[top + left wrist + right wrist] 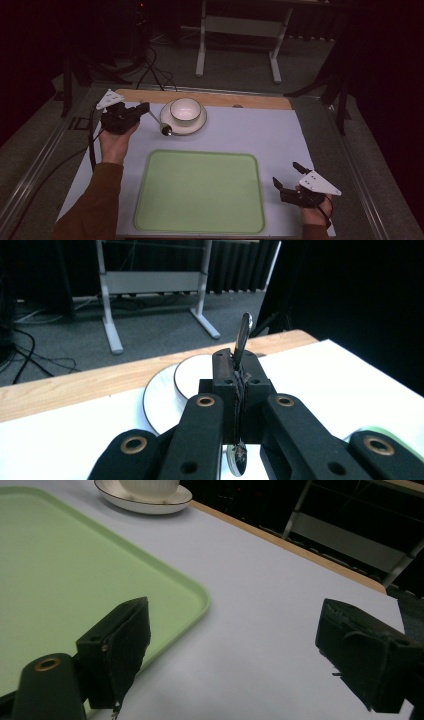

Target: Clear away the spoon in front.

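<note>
Spoon (156,120), clamped by its handle between the fingers (223,371) of the left gripper (131,113), hangs just above the surface (240,131) at the far left, its long axis slanting down and to the person's right so that the dark bowl end sits lowest, beside the near-left rim of the saucer (169,129). In the left gripper view the two black fingers are pressed tight together on the thin metal handle, one end of the spoon (243,337) rising past the fingertips and the other showing below them near the bottom edge. A white cup (185,110) stands on the saucer just past the spoon's low end, close to the wooden strip along the far edge. The empty green tray (200,192) lies nearer the person, toward the middle of the surface, well apart from the spoon and on the near-right side of the left hand (117,142). The right gripper (286,180) rests off the tray's right edge at the near right corner, its fingers (120,650) spread wide with nothing between them, as the right gripper view shows, bare white surface lying in the gap and the tray's rounded corner (197,597) beside the left finger. Judging by the layout, the left hand is by far the nearer to cup and saucer, and any setting-down of the spoon would turn on that downward, rightward slant of its handle.
</note>
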